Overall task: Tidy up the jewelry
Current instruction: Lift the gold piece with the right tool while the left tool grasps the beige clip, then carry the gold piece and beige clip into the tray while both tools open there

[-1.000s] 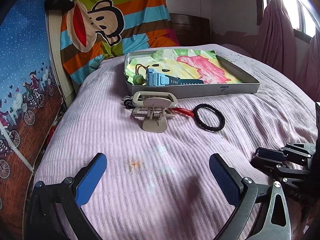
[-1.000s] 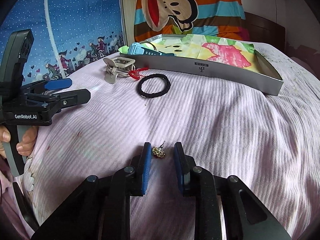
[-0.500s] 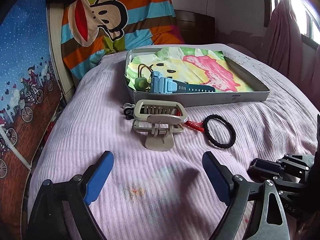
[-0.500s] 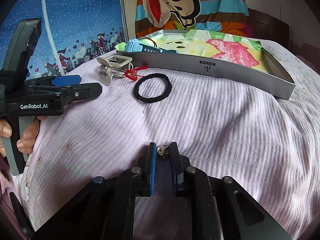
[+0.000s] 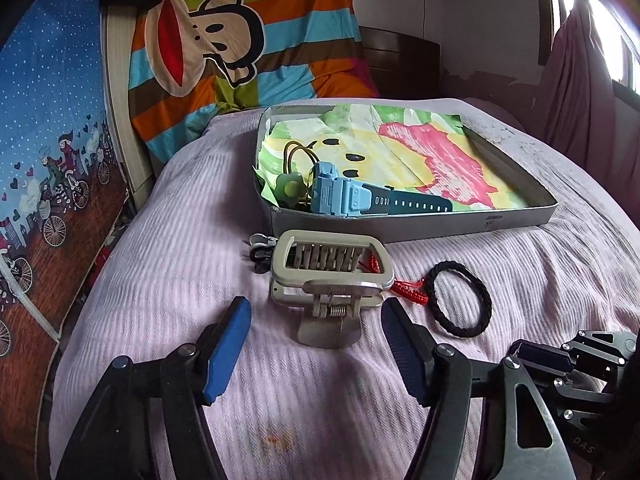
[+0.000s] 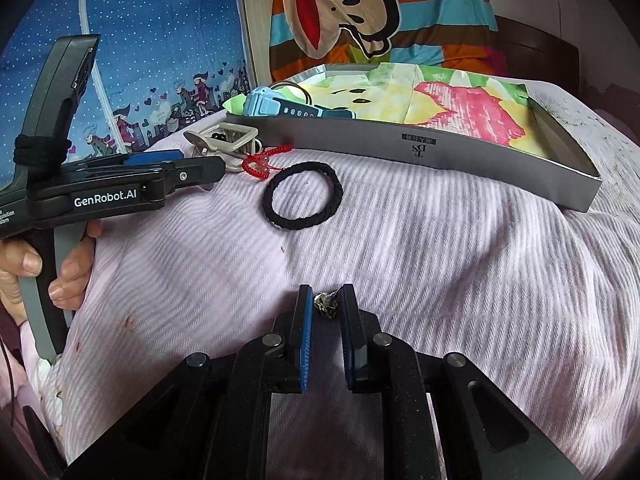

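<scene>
A beige hair claw clip (image 5: 328,276) lies on the pink bedspread in front of a grey tray (image 5: 400,226). My left gripper (image 5: 315,306) has its blue pads either side of the clip's handle, jaws closing, not touching it. A black hair tie (image 5: 460,300) and a red cord bracelet (image 5: 408,290) lie right of the clip. In the tray are a blue watch (image 5: 340,196) and a green flower hair tie (image 5: 290,188). My right gripper (image 6: 326,294) is shut on a small gold earring (image 6: 325,305) at its tips, short of the black hair tie (image 6: 304,196).
Colourful paper (image 5: 420,152) lines the tray. A small black-and-white item (image 5: 260,252) sits left of the clip. A striped monkey-print cloth (image 5: 224,52) hangs behind the bed; a blue printed wall (image 5: 48,140) runs along the left. A hand (image 6: 68,268) holds the left gripper's handle.
The left gripper moved forward to the clip and its jaws narrowed around it. The right gripper's jaws closed on the earring and moved slightly toward the tray.
</scene>
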Tool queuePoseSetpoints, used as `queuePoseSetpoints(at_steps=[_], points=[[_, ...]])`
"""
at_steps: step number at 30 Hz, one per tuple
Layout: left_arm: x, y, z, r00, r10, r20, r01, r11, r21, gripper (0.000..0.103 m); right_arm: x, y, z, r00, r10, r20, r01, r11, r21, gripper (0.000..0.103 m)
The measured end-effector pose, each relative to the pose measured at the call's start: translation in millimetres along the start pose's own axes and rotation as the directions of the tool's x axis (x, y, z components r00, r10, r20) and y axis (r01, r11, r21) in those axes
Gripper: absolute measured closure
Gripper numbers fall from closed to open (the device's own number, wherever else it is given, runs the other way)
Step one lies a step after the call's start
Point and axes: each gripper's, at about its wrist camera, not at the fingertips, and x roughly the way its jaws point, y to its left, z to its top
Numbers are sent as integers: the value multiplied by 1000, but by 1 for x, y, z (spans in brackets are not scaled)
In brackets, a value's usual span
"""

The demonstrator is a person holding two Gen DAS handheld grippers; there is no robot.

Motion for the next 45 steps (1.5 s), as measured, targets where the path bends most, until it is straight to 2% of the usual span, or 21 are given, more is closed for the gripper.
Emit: queuePoseSetpoints(at_steps=[6,8,9,20,29,38,45], points=[[6,-1,4,1000,-3,-7,3,1000,7,42,1,0,0,1000,-2,0,2,1000,-5,91],[7,-1,4,1000,-5,-10,5,1000,6,47,1,0,0,1000,-3,-1,3,1000,-6,91],[7,-1,4,1000,-2,-12,2,1000,5,53,1,1,0,1000,-3,-2,3,1000,-7,91],[-7,-1,-5,999,-39,12,39,999,11,55,1,1,0,1000,0,3,0,1000,-8,91],[-34,-12,-19,993,-111,30,110,992,55,55,-7,6,-2,999,20,41,-18,999,-36,91],[-52,-6,-15,982,-153,112,152,988,22,55,-29,3,10,990,33,136,-30,999,-30,91],[-56,-1,18,970,-143,194,152,988,-30,55,-37,-6,46,973,-1,232,10,999,-37,91]])
